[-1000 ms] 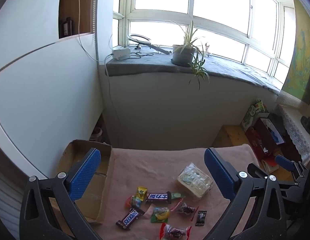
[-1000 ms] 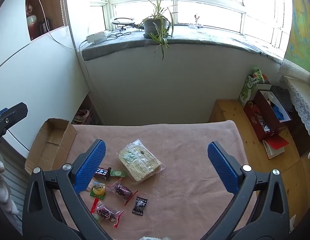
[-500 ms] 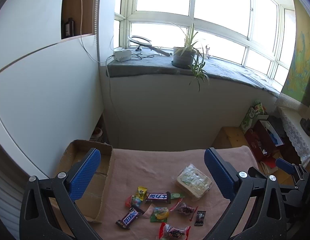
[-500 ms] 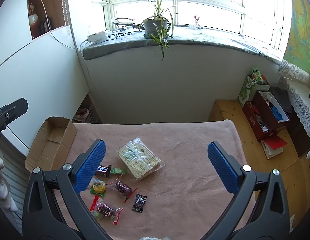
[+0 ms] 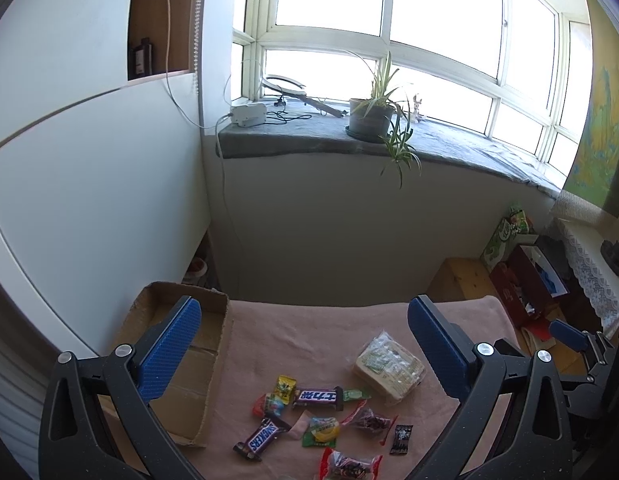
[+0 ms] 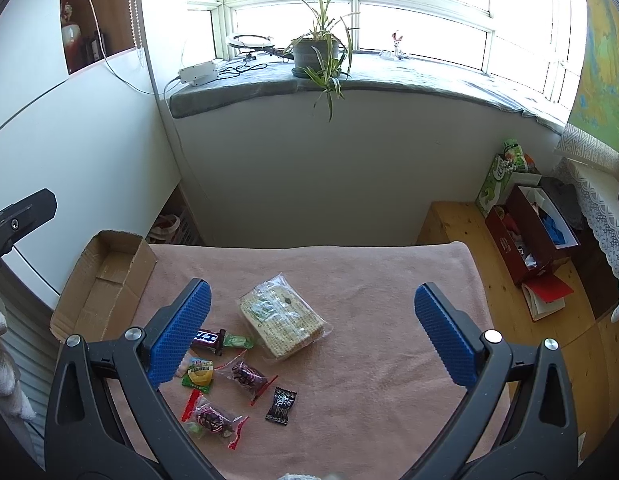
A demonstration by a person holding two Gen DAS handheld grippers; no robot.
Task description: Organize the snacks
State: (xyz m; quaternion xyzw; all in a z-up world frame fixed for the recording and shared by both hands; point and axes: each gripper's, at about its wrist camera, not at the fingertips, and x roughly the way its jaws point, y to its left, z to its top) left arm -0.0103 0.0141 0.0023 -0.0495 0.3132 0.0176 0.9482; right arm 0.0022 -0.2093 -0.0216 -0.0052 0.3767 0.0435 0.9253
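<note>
Both grippers hung high above a table draped in a pink cloth [image 6: 349,264], and neither held anything. The left gripper [image 5: 305,344] had its blue pads spread wide; the right gripper [image 6: 313,328] was spread just as wide.

The likely trouble, as a judgement: the small sweets lay packed close together, so a wide claw coming down could pinch two wrappers at once or push neighbours aside. Thin crinkly wrappers lying flat on soft cloth could also slip from the pads, or the pads could snag the cloth.

From left to right in the right wrist view: an open, empty-looking cardboard box [image 6: 105,280] sat at the table's 9 o'clock edge. Near the table's 7 o'clock lay the cluster: a dark chocolate bar [image 6: 207,338], a green and yellow sweet [image 6: 199,376], a red-edged clear packet [image 6: 211,420], a second red-edged packet [image 6: 247,376] and a small black sachet [image 6: 281,400]. At the cluster's 1 o'clock, close to the table's centre, lay a clear-wrapped block of crackers [image 6: 281,320], the largest item. The left wrist view added a Snickers bar [image 5: 263,438] at the cluster's left.
</note>
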